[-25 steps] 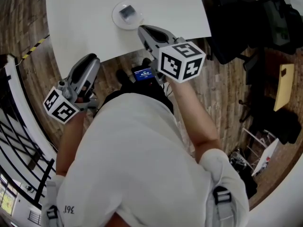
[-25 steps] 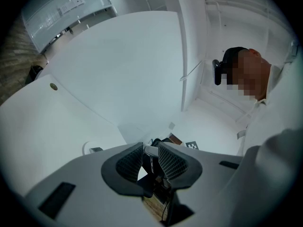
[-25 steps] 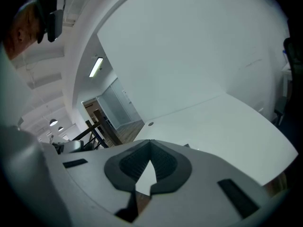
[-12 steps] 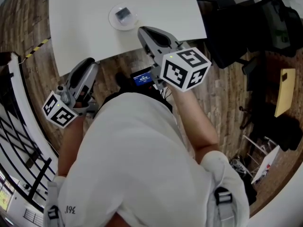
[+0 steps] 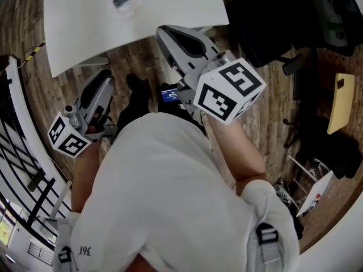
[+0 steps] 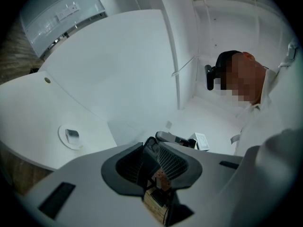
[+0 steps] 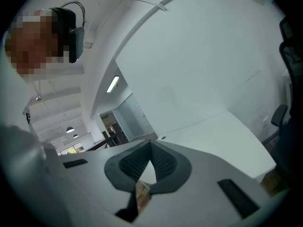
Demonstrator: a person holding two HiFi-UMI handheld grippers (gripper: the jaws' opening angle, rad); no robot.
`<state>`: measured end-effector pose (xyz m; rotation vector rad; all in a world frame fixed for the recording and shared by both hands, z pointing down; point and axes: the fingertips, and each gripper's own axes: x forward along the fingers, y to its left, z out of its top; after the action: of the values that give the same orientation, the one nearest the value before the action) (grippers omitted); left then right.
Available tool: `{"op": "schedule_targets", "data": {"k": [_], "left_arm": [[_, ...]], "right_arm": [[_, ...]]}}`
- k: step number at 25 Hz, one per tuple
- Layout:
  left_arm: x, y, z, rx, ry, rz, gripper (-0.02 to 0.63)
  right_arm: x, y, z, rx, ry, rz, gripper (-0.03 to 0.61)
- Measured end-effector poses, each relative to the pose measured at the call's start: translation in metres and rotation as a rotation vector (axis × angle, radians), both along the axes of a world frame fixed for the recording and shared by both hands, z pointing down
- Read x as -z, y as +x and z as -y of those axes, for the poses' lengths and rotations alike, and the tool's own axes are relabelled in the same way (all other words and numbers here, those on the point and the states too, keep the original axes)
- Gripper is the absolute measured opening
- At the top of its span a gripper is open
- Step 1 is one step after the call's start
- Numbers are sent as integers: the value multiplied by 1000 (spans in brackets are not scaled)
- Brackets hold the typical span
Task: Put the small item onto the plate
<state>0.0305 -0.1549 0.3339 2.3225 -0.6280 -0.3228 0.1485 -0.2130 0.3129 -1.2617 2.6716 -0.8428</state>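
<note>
A small grey item (image 5: 120,0) lies on a clear round plate (image 5: 126,8) on the white table (image 5: 176,4), at the top of the head view. Both grippers hang over the wooden floor, back from the table's near edge. My left gripper (image 5: 105,76) is shut with nothing in it, low at the left. My right gripper (image 5: 161,32) is shut and empty too, its tip just short of the table edge. The left gripper view has the plate (image 6: 64,138) and item (image 6: 72,134) far off at the left, beyond the closed left gripper (image 6: 152,142). The right gripper (image 7: 150,144) points over the bare table (image 7: 222,131).
Black office chairs (image 5: 272,21) stand to the right of the table. A yellow board (image 5: 339,102) leans at the far right. A dark railing (image 5: 22,169) runs along the left. A small lit screen (image 5: 170,95) hangs at the person's waist.
The person has drawn back from the table: plate and table have slid up and left in the head view. Both grippers now hang over the floor, still shut.
</note>
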Motion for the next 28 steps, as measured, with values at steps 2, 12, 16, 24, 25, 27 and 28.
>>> {"op": "schedule_targets", "data": {"k": [2, 12, 16, 24, 25, 27, 28], "left_arm": [[-2, 12, -14, 0, -7, 4, 103], [23, -4, -56, -18, 78, 26, 103], [37, -47, -61, -10, 95, 36, 103], [32, -141, -79, 13, 100, 67, 103], [30, -145, -82, 11, 98, 65, 103], [28, -152, -86, 7, 98, 58, 103], [28, -154, -88, 6, 99, 53, 103]], "right_arm": [[6, 8, -14, 12, 14, 6, 2], [34, -2, -66, 13, 74, 11, 2], [37, -20, -78, -23, 63, -7, 2], [26, -77, -104, -65, 37, -36, 2], [25, -83, -108, -65, 34, -40, 2], [23, -92, -113, -67, 34, -45, 2], [23, -96, -114, -68, 35, -45, 2]]}}
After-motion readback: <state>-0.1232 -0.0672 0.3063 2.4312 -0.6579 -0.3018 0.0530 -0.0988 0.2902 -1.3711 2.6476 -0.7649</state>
